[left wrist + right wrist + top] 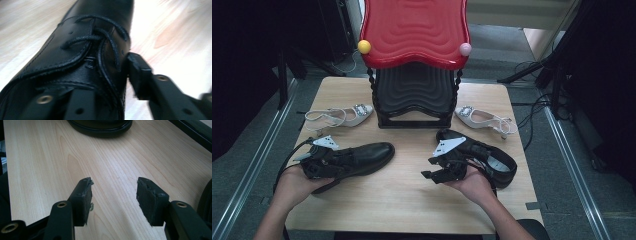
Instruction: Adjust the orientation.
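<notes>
Both of my hands sit at the near edge of the wooden table [412, 200], so I start from the left one. Under it, my left gripper [110, 75] is clamped on the left black shoe [362, 155]: one jaw goes down inside the collar and the other presses the outer side by the laces. That shoe's long axis runs away from my hand, toe aimed right and slightly forward toward the black-and-red shoe rack [414, 95]. Moving right, my right gripper [447, 165] is spread wide with only bare wood between its pads, holding nothing. The right black shoe [497, 167] lies just beside it on its right, under my wrist. I judge the left hand better placed to carry a shoe to the rack. Two pale heeled sandals flank the rack's base.
</notes>
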`<state>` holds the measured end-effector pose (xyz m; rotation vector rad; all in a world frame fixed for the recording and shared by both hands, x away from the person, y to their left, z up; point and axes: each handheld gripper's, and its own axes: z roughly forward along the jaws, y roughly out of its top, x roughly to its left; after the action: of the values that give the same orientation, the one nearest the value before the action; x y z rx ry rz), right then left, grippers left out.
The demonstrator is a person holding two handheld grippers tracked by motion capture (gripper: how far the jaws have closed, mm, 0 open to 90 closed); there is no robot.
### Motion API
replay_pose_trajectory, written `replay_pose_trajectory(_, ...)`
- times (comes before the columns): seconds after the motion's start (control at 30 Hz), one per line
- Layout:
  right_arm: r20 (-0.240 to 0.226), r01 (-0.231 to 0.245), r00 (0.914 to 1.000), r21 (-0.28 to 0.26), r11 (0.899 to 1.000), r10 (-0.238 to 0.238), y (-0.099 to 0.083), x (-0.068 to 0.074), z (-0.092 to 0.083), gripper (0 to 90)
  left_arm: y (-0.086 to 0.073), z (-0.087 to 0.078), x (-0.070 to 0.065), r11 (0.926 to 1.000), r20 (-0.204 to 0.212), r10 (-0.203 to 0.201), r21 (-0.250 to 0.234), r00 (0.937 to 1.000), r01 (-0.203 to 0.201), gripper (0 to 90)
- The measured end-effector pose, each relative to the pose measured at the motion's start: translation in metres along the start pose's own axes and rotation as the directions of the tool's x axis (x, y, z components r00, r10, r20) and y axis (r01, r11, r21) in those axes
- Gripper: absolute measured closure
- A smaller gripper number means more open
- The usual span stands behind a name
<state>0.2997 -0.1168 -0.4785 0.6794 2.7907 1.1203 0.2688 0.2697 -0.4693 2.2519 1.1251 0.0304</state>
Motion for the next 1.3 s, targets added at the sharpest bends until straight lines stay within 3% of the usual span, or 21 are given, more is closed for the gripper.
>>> replay_pose_trajectory(0.1,0.0,0.001,1.0,-0.008,1.0,-0.001,0.0,0.0,-0.001,48.0,0.002,-0.001,-0.001,0.9998,0.01,-0.016,-0.012,0.9998,0.017,81.4)
replay_pose_trajectory(0.17,0.004,-0.002,1.0,-0.015,1.0,0.002,0.0,-0.001,-0.003,48.1,0.009,-0.003,-0.009,0.9998,0.0,-0.019,-0.004,0.9998,0.019,82.1)
replay_pose_trajectory(0.3,0.011,-0.011,0.9999,-0.024,1.0,0.011,-0.001,-0.003,-0.006,48.1,0.018,-0.005,-0.016,0.9991,0.02,-0.015,-0.039,0.9997,0.016,82.2)
replay_pose_trajectory(0.33,0.012,-0.014,0.9998,-0.024,1.0,0.014,-0.001,-0.003,-0.006,48.1,0.025,-0.006,-0.022,0.9967,0.039,-0.032,-0.074,0.9987,0.035,82.1)
replay_pose_trajectory(0.4,0.017,-0.013,0.9998,-0.025,1.0,0.013,-0.002,-0.003,-0.007,48.1,0.03,-0.005,-0.025,0.9963,0.046,-0.028,-0.08,0.9986,0.031,82.0)
replay_pose_trajectory(0.53,0.024,-0.021,0.9995,-0.032,0.999,0.022,-0.004,-0.002,-0.01,48.0,0.055,0.006,-0.043,0.9982,0.052,0.011,-0.06,0.9986,-0.008,81.6)
replay_pose_trajectory(0.63,0.028,-0.02,0.9994,-0.037,0.999,0.021,-0.005,-0.003,-0.012,47.9,0.063,0.013,-0.047,0.9983,0.064,0.007,-0.059,0.9979,-0.004,81.4)
replay_pose_trajectory(0.73,0.034,-0.026,0.999,-0.037,0.999,0.028,-0.009,-0.002,-0.015,47.9,0.077,0.03,-0.057,0.9987,0.061,-0.019,-0.046,0.998,0.022,81.3)
replay_pose_trajectory(0.93,0.04,-0.032,0.9987,-0.041,0.999,0.033,-0.015,-0.001,-0.02,47.9,0.089,0.05,-0.066,0.9953,0.074,-0.078,-0.052,0.9942,0.082,81.2)
replay_pose_trajectory(1.03,0.043,-0.033,0.9985,-0.032,0.999,0.034,-0.018,0.0,-0.021,47.9,0.095,0.058,-0.071,0.994,0.061,-0.087,-0.061,0.9944,0.09,81.3)
replay_pose_trajectory(1.2,0.05,-0.037,0.998,-0.037,0.999,0.039,-0.021,0.003,-0.024,47.9,0.097,0.067,-0.074,0.9899,0.081,-0.115,-0.073,0.99,0.121,81.1)
replay_pose_trajectory(1.3,0.053,-0.036,0.9979,-0.045,0.998,0.038,-0.023,0.004,-0.025,47.9,0.097,0.078,-0.077,0.9919,0.076,-0.101,-0.07,0.9919,0.107,80.2)
